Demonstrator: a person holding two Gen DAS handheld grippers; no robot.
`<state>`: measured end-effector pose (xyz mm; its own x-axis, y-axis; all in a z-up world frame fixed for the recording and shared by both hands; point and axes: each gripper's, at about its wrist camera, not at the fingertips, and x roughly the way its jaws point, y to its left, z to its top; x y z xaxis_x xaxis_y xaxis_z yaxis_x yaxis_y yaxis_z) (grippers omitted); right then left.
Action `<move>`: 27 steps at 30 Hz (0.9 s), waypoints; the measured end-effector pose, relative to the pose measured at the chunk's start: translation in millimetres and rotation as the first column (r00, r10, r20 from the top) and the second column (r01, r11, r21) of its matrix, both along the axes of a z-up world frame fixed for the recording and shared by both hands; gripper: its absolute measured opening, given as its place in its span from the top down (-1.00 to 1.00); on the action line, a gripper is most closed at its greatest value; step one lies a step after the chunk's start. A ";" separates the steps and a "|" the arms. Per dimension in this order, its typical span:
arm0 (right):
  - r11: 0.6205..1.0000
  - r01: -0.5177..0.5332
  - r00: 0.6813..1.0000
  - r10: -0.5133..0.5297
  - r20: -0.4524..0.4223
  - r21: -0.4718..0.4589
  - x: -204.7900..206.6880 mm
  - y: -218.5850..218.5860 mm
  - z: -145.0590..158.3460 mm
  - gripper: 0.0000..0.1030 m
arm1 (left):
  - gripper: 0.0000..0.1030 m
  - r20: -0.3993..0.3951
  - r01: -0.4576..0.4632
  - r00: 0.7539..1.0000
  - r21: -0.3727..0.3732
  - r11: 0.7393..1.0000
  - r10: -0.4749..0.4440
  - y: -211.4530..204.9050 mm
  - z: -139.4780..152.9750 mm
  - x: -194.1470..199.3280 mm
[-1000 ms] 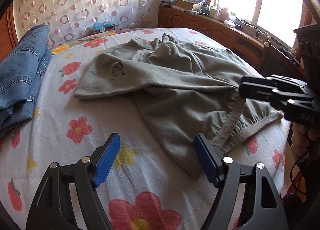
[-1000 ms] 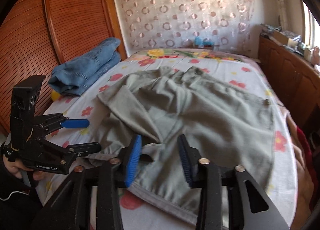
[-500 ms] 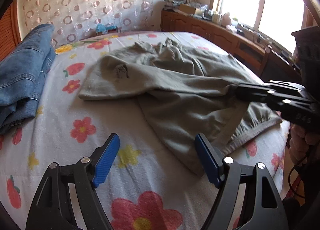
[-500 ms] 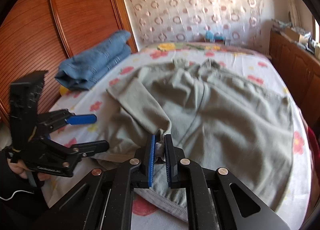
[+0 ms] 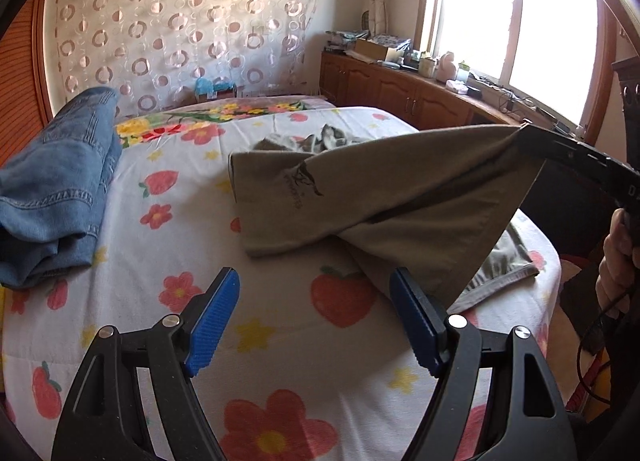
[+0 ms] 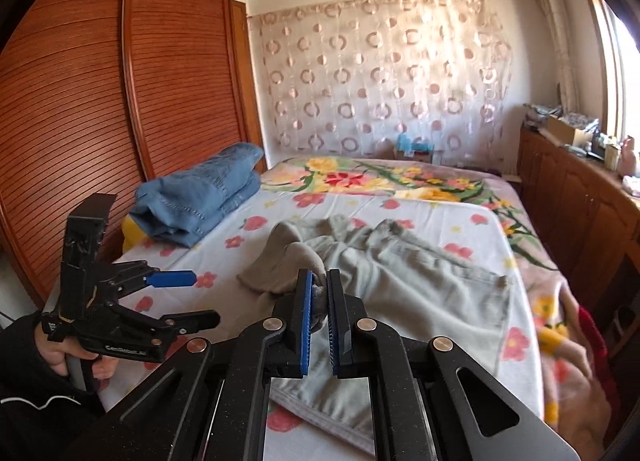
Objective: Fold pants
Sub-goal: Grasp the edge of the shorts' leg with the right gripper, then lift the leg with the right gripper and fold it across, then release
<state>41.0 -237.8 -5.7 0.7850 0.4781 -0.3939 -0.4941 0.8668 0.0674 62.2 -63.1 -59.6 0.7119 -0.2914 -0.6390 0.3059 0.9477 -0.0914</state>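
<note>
Grey pants (image 5: 384, 197) lie on the flowered bed sheet (image 5: 168, 261). My right gripper (image 6: 319, 281) is shut on a fold of the pants (image 6: 400, 289) and holds that part lifted above the bed; in the left wrist view it (image 5: 524, 133) shows at the right with cloth stretched down from it. My left gripper (image 5: 314, 301) is open and empty, low over the sheet just left of the hanging cloth. It also shows in the right wrist view (image 6: 188, 297), at the left, held in a hand.
Folded blue jeans (image 5: 52, 197) lie on the left side of the bed, also in the right wrist view (image 6: 200, 197). A wooden wardrobe (image 6: 100, 109) stands left. Wooden cabinets (image 5: 400, 97) with clutter run under the window at right.
My right gripper closed on the pants near the waistband and raised the cloth off the bed. My left gripper stayed open and rose a little.
</note>
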 end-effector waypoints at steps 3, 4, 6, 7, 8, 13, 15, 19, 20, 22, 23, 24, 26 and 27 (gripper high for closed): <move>1.000 0.021 1.000 -0.021 -0.002 0.006 -0.5 -4.8 -5.8 0.87 | -0.52 0.007 0.012 1.000 -0.003 1.000 -0.012 -3.5 2.6 0.9; 1.000 0.028 1.000 -0.028 -0.005 0.008 -0.6 -6.5 -8.3 0.87 | -0.52 0.009 0.015 1.000 -0.003 1.000 -0.015 -4.5 3.4 0.7; 0.999 0.046 0.999 -0.046 -0.007 0.011 -5.5 -9.4 -10.2 0.87 | -0.52 0.013 0.020 1.000 -0.002 1.000 -0.020 -5.9 4.8 -0.2; 0.998 0.053 0.999 -0.053 -0.009 0.014 -7.1 -7.2 -10.6 0.87 | -0.52 0.014 0.022 1.000 -0.001 1.000 -0.022 -6.8 5.5 -0.2; 0.998 0.058 0.998 -0.057 -0.010 0.018 -13.3 -5.8 -6.8 0.87 | -0.52 0.015 0.024 1.000 -0.002 1.000 -0.024 -7.6 6.1 -0.1; 0.995 0.094 0.996 -0.094 -0.008 0.026 -24.6 -8.5 -5.8 0.87 | -0.52 0.015 0.045 0.999 0.002 0.999 -0.045 -16.3 8.9 2.6; 0.994 0.110 0.994 -0.109 -0.008 0.022 -30.1 -9.8 -7.9 0.87 | -0.52 0.018 0.056 0.998 0.014 0.998 -0.056 -21.5 10.0 3.6; 0.991 0.134 0.991 -0.134 -0.027 0.012 -35.5 -6.2 -15.0 0.87 | -0.52 0.017 0.073 0.997 0.024 0.997 -0.074 -30.4 8.5 8.4; 0.990 0.140 0.990 -0.140 -0.033 0.008 -37.0 -5.8 -16.3 0.87 | -0.52 0.016 0.078 0.997 0.026 0.997 -0.079 -32.8 7.8 9.2; 0.988 0.156 0.987 -0.155 -0.051 0.005 -40.3 -5.5 -21.8 0.87 | -0.52 0.012 0.086 0.996 0.030 0.996 -0.086 -37.5 6.0 9.9; 0.987 0.161 0.985 -0.160 -0.058 0.006 -43.0 -6.4 -22.4 0.87 | -0.52 0.011 0.089 0.996 0.034 0.995 -0.090 -39.5 5.0 10.2; 0.986 0.166 0.984 -0.165 -0.067 0.007 -44.7 -6.4 -24.8 0.87 | -0.52 0.010 0.094 0.995 0.038 0.995 -0.095 -42.4 3.5 11.5; 0.984 0.176 0.981 -0.175 -0.079 0.010 -46.1 -9.0 -24.0 0.87 | -0.52 0.006 0.101 0.995 0.046 0.994 -0.101 -47.7 2.5 11.5; 0.984 0.180 0.980 -0.179 -0.084 0.010 -49.0 -11.1 -23.9 0.87 | -0.52 0.003 0.106 0.994 0.050 0.993 -0.107 -50.7 1.1 12.6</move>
<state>-8.0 -248.9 -29.6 0.8238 0.3395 -0.4540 -0.3225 0.9393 0.1173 74.8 -113.9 -58.5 0.6819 -0.3338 -0.6508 0.4058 0.9130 -0.0431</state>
